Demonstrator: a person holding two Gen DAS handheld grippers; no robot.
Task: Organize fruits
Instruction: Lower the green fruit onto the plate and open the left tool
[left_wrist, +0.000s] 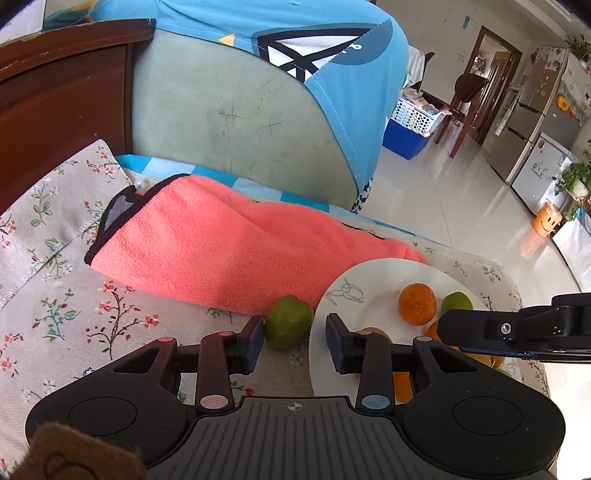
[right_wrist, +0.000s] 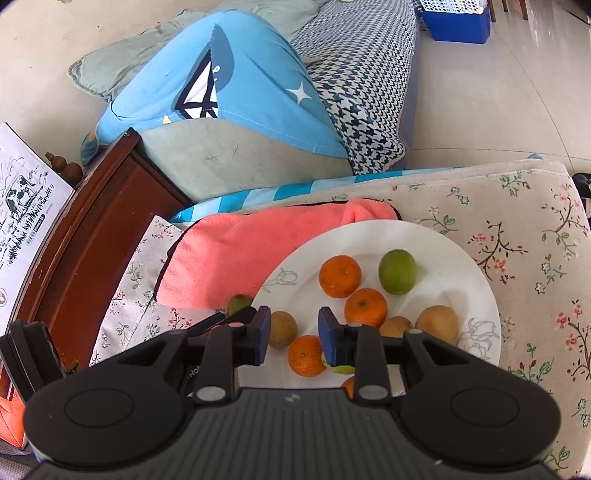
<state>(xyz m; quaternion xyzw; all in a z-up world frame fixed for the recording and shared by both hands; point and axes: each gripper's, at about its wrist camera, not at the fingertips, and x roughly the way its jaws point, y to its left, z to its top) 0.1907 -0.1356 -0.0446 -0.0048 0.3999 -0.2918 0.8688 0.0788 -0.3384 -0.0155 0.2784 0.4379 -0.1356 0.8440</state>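
A white plate (right_wrist: 436, 236) on the floral cloth holds several fruits: oranges (right_wrist: 340, 276), a green lime (right_wrist: 397, 271) and brown pears (right_wrist: 437, 322). The plate also shows in the left wrist view (left_wrist: 384, 273). A green lime (left_wrist: 288, 326) lies on the cloth just left of the plate rim, also visible in the right wrist view (right_wrist: 238, 303). My left gripper (left_wrist: 295, 341) is open, its left finger beside this lime, its right finger over the plate edge. My right gripper (right_wrist: 291, 332) is open and empty above the plate's near side, over an orange (right_wrist: 306, 355).
A folded pink towel (left_wrist: 221, 243) lies behind the lime and plate. A green cushion with a blue cover (left_wrist: 236, 118) stands behind it. A dark wooden frame (right_wrist: 92, 236) runs along the left. The right gripper's body (left_wrist: 517, 328) reaches in over the plate.
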